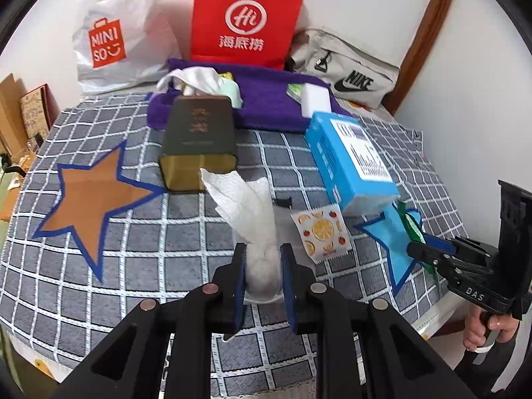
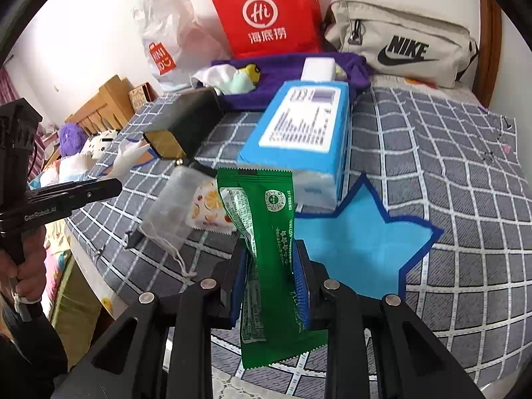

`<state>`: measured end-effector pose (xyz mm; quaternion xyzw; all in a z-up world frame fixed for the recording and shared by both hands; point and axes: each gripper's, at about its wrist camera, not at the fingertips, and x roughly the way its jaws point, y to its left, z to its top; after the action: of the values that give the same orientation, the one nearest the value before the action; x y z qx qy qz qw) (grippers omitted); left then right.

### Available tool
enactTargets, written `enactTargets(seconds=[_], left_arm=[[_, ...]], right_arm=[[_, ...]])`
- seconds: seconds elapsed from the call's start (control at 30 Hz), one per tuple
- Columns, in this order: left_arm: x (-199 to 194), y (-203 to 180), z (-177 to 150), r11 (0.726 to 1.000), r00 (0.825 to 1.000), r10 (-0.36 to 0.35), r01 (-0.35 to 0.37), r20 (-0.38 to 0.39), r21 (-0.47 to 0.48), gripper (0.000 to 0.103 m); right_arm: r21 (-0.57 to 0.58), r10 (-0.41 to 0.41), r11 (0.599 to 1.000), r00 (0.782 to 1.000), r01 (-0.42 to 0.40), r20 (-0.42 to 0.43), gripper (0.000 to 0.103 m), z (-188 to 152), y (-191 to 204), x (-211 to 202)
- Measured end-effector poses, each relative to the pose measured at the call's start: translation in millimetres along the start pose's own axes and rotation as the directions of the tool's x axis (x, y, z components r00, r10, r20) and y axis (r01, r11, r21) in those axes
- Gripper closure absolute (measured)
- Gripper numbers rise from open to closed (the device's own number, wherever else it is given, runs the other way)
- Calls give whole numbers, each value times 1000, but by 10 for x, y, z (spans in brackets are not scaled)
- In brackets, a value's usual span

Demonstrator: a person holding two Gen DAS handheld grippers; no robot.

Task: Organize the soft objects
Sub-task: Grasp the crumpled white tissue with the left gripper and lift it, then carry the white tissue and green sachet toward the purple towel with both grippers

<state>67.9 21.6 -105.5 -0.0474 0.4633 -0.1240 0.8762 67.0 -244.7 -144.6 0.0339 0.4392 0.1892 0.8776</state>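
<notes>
Left wrist view: your left gripper (image 1: 262, 259) pinches a white tissue (image 1: 244, 199), lifted clear of the checked cloth (image 1: 99, 299). Right wrist view: your right gripper (image 2: 271, 266) clamps a green packet (image 2: 266, 219) above the blue star (image 2: 359, 242). Step in hand: both items picked, carry pending. Next move likely calls for taking each to the purple towel (image 1: 266, 99) at the back, though the drop spot is a guess. Route: pass between the dark box (image 1: 196, 139) and blue tissue pack (image 1: 349, 156); open cloth lies around the orange star (image 1: 96, 196). The table edge is near behind.
</notes>
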Motion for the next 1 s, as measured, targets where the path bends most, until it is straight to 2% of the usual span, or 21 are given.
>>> enactTargets(seconds=[0.53, 1.0], left_arm=[[-326, 65, 338, 1000, 996, 24, -22, 83, -19, 84], [-442, 122, 803, 998, 991, 43, -39, 128, -40, 84]], right_arm=[[-3, -25, 1000, 997, 25, 76, 76, 383, 124, -359], [-39, -4, 999, 993, 8, 115, 76, 961, 208, -405]])
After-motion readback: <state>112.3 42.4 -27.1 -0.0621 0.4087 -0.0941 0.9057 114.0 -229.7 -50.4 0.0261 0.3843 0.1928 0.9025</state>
